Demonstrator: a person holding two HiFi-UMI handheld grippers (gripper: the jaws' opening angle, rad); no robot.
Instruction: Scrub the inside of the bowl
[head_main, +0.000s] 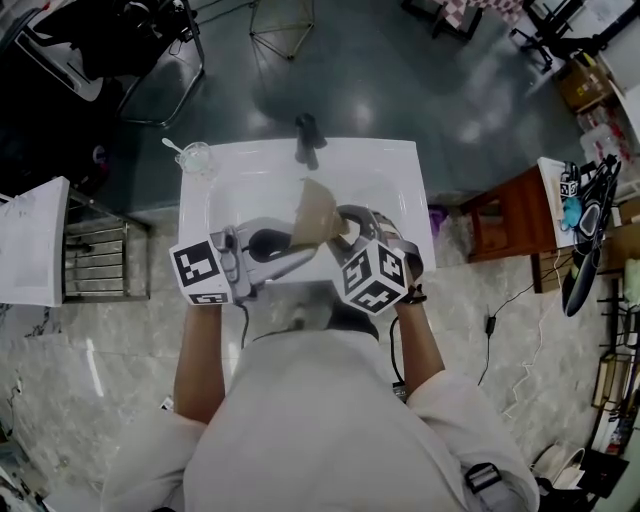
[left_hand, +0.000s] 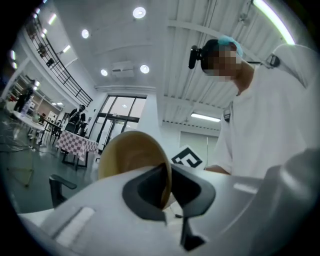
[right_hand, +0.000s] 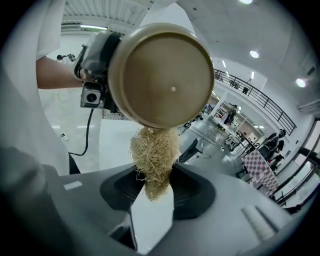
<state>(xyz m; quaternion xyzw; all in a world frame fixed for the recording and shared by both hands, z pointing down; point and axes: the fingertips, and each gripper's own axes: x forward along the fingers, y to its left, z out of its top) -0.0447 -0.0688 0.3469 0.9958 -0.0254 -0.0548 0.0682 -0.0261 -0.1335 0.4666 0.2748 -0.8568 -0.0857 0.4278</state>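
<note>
A tan bowl (head_main: 318, 212) is held tilted on its side above the white sink (head_main: 400, 165). My left gripper (head_main: 296, 244) comes in from the left and is shut on the bowl's rim (left_hand: 165, 180), one pad on each side of the wall. My right gripper (head_main: 346, 228) is shut on a straw-coloured fibre scrubber (right_hand: 154, 157). In the right gripper view the bowl (right_hand: 165, 75) turns a round face toward me and the scrubber touches its lower edge. Whether that face is the inside or the underside I cannot tell.
A dark faucet (head_main: 307, 140) stands at the sink's back edge. A clear glass with a spoon (head_main: 194, 156) sits on the sink's back left corner. A wire rack (head_main: 100, 260) stands to the left, and a wooden table (head_main: 505, 215) to the right.
</note>
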